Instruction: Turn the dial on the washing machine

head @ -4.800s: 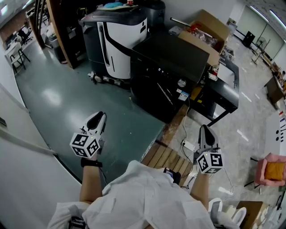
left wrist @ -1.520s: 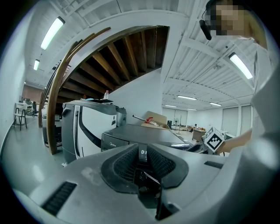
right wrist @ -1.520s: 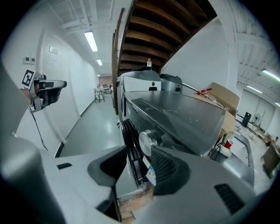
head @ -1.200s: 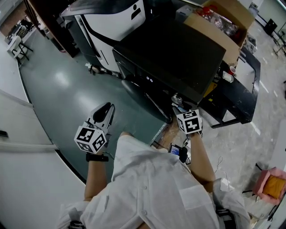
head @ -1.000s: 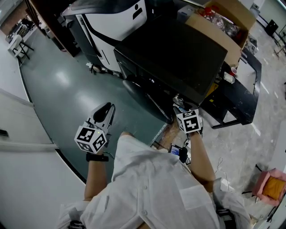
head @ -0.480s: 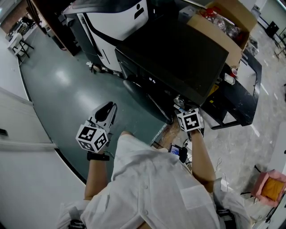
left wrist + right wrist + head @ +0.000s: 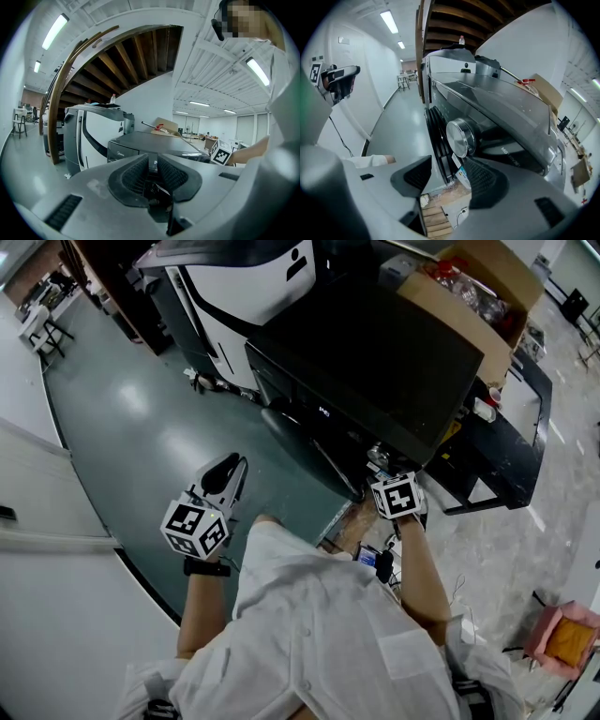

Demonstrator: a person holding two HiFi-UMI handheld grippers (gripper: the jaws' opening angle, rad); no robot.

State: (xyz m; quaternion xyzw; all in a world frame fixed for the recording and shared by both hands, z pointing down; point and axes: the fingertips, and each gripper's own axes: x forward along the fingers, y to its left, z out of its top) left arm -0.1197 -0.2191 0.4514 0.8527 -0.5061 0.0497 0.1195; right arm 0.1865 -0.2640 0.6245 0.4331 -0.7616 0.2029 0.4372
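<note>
The black washing machine (image 7: 375, 362) stands in front of me, its dark door (image 7: 295, 432) facing the green floor. Its silver dial (image 7: 461, 137) sits on the front panel, also visible in the head view as the dial (image 7: 378, 457). My right gripper (image 7: 450, 177) is open and held close to the dial, which lies just beyond the fingertips, level with the gap between the jaws. In the head view the right gripper (image 7: 384, 472) reaches the machine's front corner. My left gripper (image 7: 223, 470) hangs over the floor, away from the machine. The left gripper (image 7: 153, 169) is shut on nothing.
A white and black machine (image 7: 244, 287) stands behind the washer. A cardboard box (image 7: 459, 287) rests at the back right, with a black table (image 7: 511, 418) beside it. Wooden slats (image 7: 436, 220) and a cable lie on the floor under the right gripper. A pink seat (image 7: 561, 634) is at far right.
Since the oldest frame I have come close to the washer and my right gripper has gone up to the dial. Over the last second both grippers have barely shifted.
</note>
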